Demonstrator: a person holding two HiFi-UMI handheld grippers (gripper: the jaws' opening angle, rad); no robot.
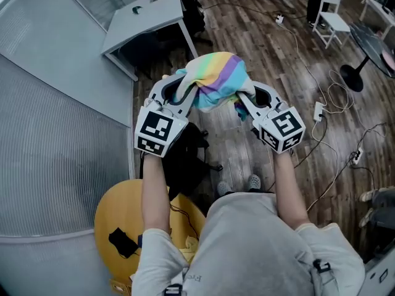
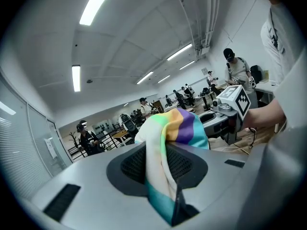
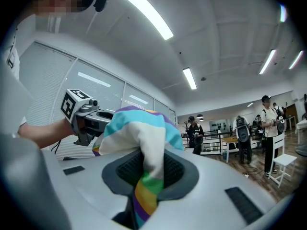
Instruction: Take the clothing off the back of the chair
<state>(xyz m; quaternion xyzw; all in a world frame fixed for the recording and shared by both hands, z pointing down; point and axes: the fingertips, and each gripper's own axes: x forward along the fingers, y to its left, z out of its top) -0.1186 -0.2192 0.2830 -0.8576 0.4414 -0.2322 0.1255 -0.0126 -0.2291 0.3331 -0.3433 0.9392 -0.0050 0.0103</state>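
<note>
A rainbow-striped piece of clothing (image 1: pixel 215 79) hangs bunched in the air between my two grippers, above the wooden floor. My left gripper (image 1: pixel 185 95) is shut on its left side and my right gripper (image 1: pixel 244 101) on its right side. In the left gripper view the cloth (image 2: pixel 169 139) is pinched between the jaws of the left gripper (image 2: pixel 165 172), and the right gripper's marker cube (image 2: pixel 233 101) shows beyond it. In the right gripper view the striped cloth (image 3: pixel 139 140) is clamped in the right gripper (image 3: pixel 148 176). A black chair (image 1: pixel 185 159) stands below my arms, apart from the cloth.
A grey desk (image 1: pixel 145 16) stands ahead on the left beside a glass wall. A yellow round seat (image 1: pixel 120 224) is at my lower left. Cables and a power strip (image 1: pixel 318 111) lie on the floor to the right, near a fan base (image 1: pixel 353 76) and a white chair (image 1: pixel 333 22). People stand far off.
</note>
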